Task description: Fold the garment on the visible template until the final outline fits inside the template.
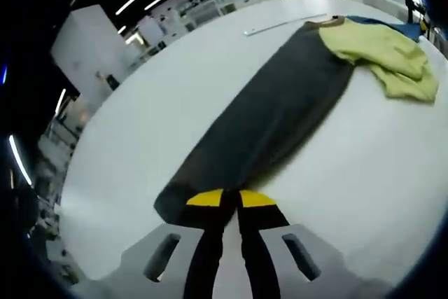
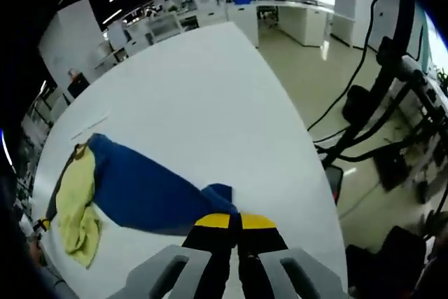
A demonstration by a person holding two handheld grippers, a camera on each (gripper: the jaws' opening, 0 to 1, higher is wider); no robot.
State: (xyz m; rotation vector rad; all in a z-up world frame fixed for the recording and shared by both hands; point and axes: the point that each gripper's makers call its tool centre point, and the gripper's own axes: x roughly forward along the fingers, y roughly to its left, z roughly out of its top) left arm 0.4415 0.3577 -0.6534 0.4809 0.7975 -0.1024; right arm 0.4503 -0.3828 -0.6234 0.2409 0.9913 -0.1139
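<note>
On the white table [image 1: 140, 138]: one garment, laid out long, grey panel [image 1: 273, 110] on one side, blue panel [image 2: 147, 190] on the other, with a yellow-green portion [image 1: 388, 61] bunched at the far end. Left gripper [image 1: 229, 204]: jaws pressed together at the near edge of the grey panel, apparently pinching its hem, though the cloth between the tips is hard to make out. Right gripper [image 2: 238, 223]: jaws likewise closed at the near tip of the blue panel, where a small flap stands raised, which suggests a hold on that corner. Both holds sit at the garment's near end, probably so the length can be carried over toward the yellow-green end in one fold. Template: no outline discernible on the table. Thin pale strip [image 1: 283, 24] lying beyond the garment.
</note>
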